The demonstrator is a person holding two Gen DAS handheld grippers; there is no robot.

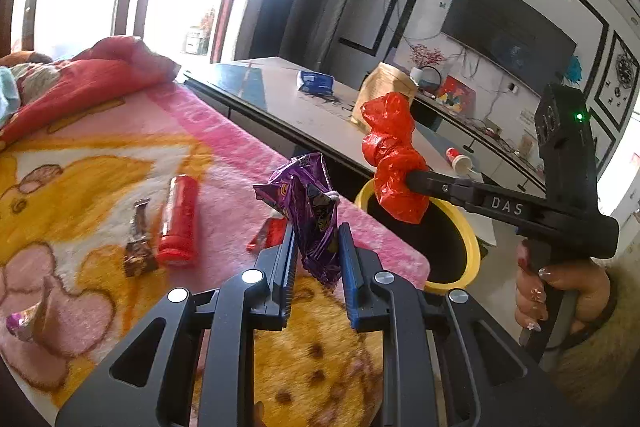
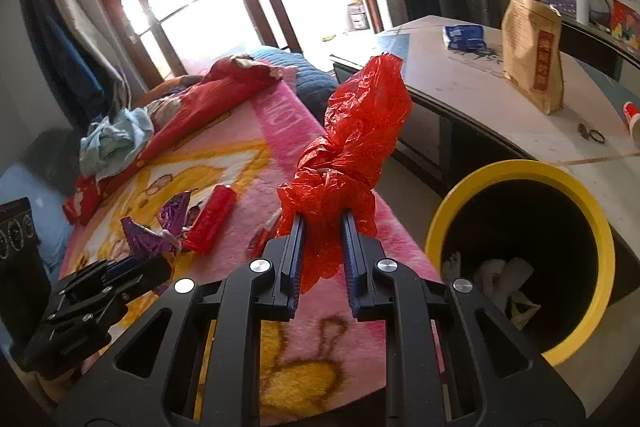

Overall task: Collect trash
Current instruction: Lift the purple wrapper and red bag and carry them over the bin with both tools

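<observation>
My left gripper (image 1: 316, 231) is shut on a crumpled purple wrapper (image 1: 310, 203) and holds it above the pink blanket (image 1: 224, 147). My right gripper (image 2: 323, 219) is shut on a crumpled red plastic bag (image 2: 356, 131), held up beside the yellow-rimmed black bin (image 2: 520, 251). In the left wrist view the red bag (image 1: 390, 155) hangs over the bin's rim (image 1: 474, 247). On the blanket lie a red tube (image 1: 180, 219), a brown wrapper (image 1: 138, 247), a small red wrapper (image 1: 268, 235) and a purple scrap (image 1: 20, 321).
The bin holds white and yellow trash (image 2: 504, 279). A table (image 2: 480, 95) behind it carries a brown paper bag (image 2: 534, 55), a blue packet (image 2: 464, 37) and a red-capped cup (image 1: 460, 159). Red bedding and clothes (image 2: 192, 107) lie at the blanket's far end.
</observation>
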